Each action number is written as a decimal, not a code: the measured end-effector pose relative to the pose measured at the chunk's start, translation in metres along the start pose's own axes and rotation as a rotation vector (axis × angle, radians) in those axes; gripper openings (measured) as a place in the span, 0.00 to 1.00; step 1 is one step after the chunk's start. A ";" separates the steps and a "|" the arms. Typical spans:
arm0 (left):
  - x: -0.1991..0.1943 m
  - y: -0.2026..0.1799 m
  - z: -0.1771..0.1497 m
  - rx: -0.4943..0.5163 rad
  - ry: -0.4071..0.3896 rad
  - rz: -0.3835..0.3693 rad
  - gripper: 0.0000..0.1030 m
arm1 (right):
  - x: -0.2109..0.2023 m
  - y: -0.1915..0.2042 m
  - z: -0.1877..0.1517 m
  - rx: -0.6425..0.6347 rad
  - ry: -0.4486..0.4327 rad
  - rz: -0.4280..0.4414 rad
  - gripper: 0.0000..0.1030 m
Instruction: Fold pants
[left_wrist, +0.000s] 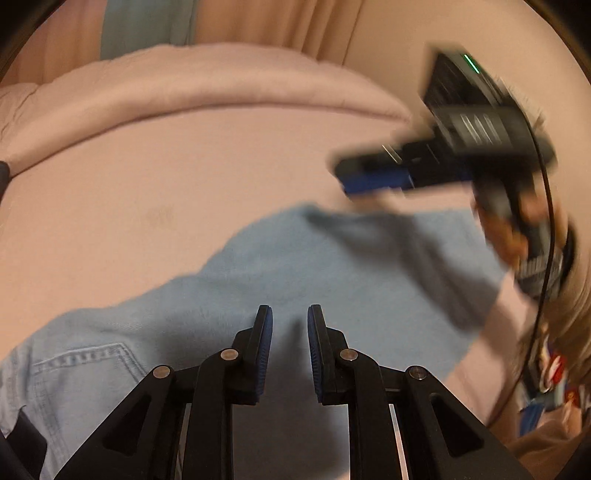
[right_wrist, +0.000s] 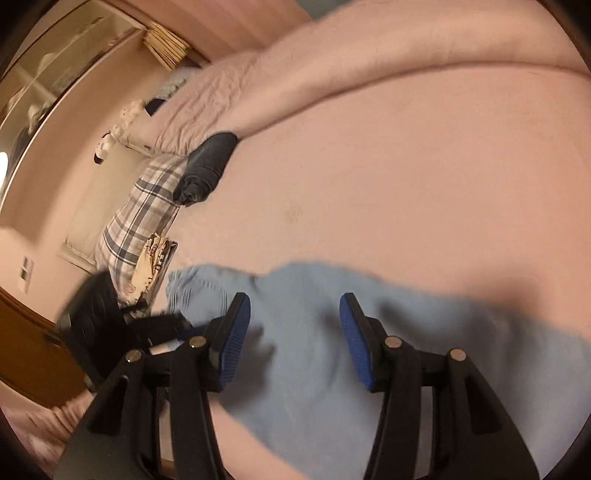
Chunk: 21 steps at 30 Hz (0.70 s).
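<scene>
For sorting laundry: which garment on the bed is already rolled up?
The dark garment beside the plaid pillow, a tight bundle; the light blue pants lie spread out.

The left gripper (left_wrist: 290, 325) is built of black plastic linkage arms, each jointed with round silver pins, 4 of which are seen across the frame. Its 2 fingers are faced with ribbed blue pads (left_wrist: 266, 347). The right gripper (right_wrist: 295, 317) is made the same way, with black arms, 4 silver pins and ribbed blue pads (right_wrist: 232, 343). In the left wrist view the right gripper's body is seen blurred: a black housing (left_wrist: 476, 122) marked with a thin green light, a blue-faced finger, and a thin black cable (left_wrist: 546, 258) trailing down from it. A hand (left_wrist: 517, 229) is wrapped about its black handle.
</scene>
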<state>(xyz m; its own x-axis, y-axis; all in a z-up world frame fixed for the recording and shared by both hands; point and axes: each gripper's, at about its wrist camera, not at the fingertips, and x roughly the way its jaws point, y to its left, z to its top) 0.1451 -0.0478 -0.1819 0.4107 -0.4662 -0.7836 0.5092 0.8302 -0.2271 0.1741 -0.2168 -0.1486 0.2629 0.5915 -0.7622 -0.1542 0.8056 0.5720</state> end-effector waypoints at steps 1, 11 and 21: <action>0.010 0.002 -0.006 -0.001 0.038 0.012 0.15 | 0.018 -0.004 0.018 0.016 0.021 -0.014 0.50; 0.030 0.002 -0.025 -0.012 -0.032 -0.005 0.16 | 0.039 -0.014 -0.029 0.033 0.303 0.137 0.47; 0.025 0.021 -0.025 0.014 -0.040 0.022 0.16 | 0.011 0.015 -0.093 -0.109 0.353 0.099 0.45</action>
<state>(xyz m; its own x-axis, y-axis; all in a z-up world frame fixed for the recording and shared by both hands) 0.1473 -0.0345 -0.2207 0.4514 -0.4599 -0.7646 0.5105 0.8360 -0.2015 0.0858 -0.1953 -0.1769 -0.1000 0.6261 -0.7733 -0.2674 0.7317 0.6270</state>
